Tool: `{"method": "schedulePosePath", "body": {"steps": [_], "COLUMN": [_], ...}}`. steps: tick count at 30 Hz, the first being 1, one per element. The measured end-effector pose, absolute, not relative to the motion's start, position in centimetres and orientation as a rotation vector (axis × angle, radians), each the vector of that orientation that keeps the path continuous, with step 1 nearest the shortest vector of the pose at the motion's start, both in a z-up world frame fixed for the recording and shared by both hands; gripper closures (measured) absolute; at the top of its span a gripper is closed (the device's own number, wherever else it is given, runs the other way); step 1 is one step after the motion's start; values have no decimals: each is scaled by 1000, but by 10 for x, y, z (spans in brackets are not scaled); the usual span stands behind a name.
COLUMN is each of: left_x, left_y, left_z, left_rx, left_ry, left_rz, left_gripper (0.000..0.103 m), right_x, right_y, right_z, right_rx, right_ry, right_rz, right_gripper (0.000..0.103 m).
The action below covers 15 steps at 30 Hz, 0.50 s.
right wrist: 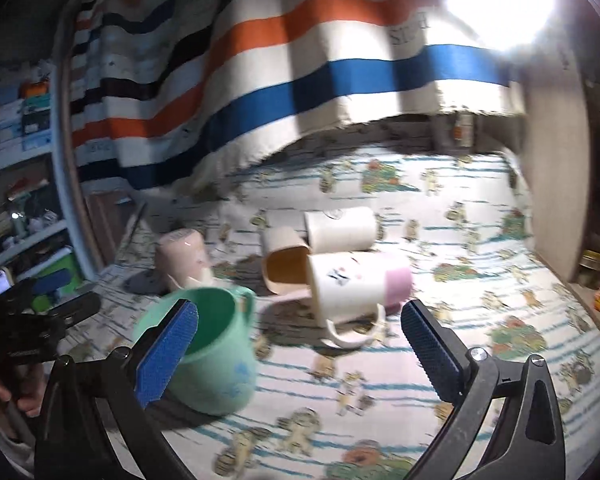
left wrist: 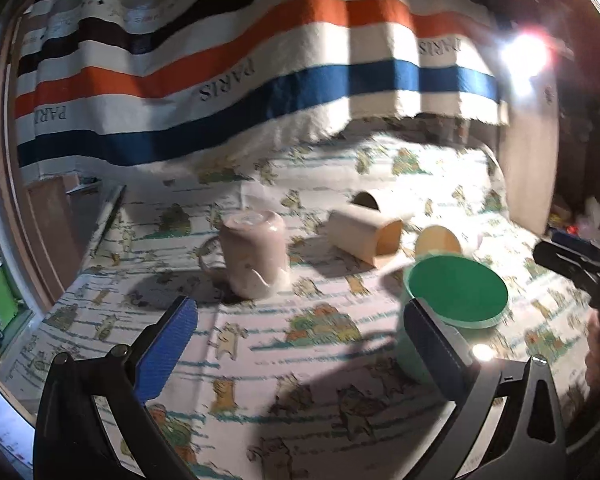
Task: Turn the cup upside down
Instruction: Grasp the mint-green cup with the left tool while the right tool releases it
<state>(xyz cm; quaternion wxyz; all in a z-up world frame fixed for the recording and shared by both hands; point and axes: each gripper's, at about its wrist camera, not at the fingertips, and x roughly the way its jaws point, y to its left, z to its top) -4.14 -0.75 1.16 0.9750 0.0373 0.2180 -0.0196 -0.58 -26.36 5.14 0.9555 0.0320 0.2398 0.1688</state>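
A green plastic cup (left wrist: 456, 292) stands upright, mouth up, on the patterned cloth; it also shows in the right wrist view (right wrist: 216, 344). My left gripper (left wrist: 300, 344) is open and empty, its right finger (left wrist: 432, 340) in front of the cup's left side. My right gripper (right wrist: 300, 344) is open and empty, its left finger (right wrist: 168, 352) in front of the cup. A pink mug (left wrist: 254, 256) stands upside down at the left, also visible in the right wrist view (right wrist: 180, 258).
Behind the green cup lie a beige square cup (right wrist: 284, 260), a white mug (right wrist: 340, 228) and a white-and-pink mug (right wrist: 356, 284), all on their sides. A striped towel (left wrist: 260, 60) hangs at the back. A wooden panel (right wrist: 556, 184) bounds the right. Shelves (right wrist: 24, 200) stand at the left.
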Motion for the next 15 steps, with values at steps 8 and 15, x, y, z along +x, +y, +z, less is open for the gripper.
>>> {"method": "schedulePosePath", "body": {"steps": [8, 15], "left_x": [-37, -32], "left_y": [-37, -53], "left_z": [-13, -21], "left_rx": [133, 129], "left_ry": [550, 634], "left_rz": [-96, -230], "left_gripper": [1, 1], "right_x": [-9, -9], "right_y": [-256, -247], "right_z": [37, 33], "right_rx": [-98, -79], "right_ry": [610, 645], "right_rz": [352, 452], "right_gripper": [11, 21]}}
